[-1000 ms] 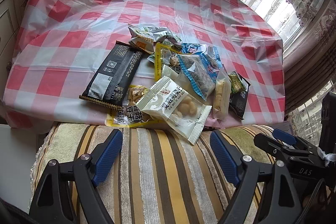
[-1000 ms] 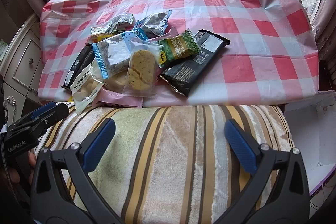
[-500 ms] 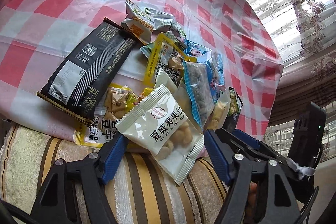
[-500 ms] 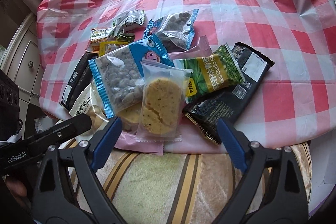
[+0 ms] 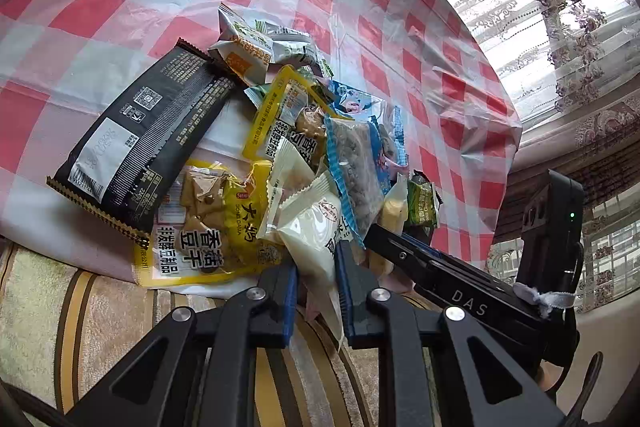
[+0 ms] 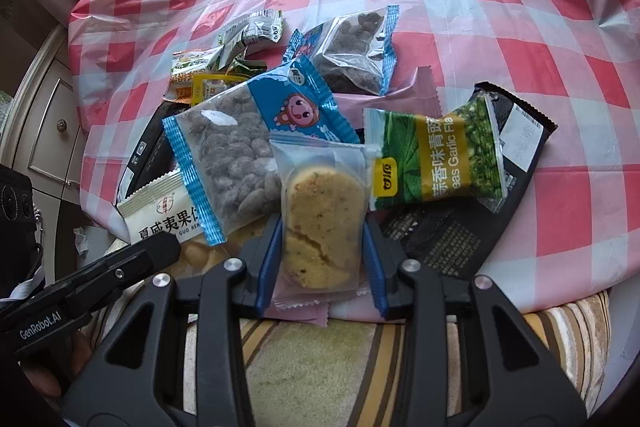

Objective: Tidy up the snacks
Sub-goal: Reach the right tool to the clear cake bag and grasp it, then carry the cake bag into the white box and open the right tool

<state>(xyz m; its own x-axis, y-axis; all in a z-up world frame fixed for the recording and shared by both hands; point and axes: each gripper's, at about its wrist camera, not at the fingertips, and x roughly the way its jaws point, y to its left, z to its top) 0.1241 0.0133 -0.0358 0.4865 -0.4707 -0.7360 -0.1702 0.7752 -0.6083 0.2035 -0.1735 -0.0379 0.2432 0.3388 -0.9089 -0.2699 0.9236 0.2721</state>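
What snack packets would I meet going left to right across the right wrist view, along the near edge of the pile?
White macadamia packet → blue-edged packet of dark nuts → clear-wrapped biscuit between the right gripper's closing jaws → green garlic pea packet → long black packet.

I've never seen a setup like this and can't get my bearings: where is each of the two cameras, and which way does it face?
Left wrist: sits on the left gripper, looking down along its blue-padded fingers, shut on the white macadamia packet; the right gripper's black arm shows.
Right wrist: sits on the right gripper, jaws closing around the clear-wrapped yellow biscuit; the left gripper and a hand show.
Shared: the snack pile on the red-checked plastic tablecloth.
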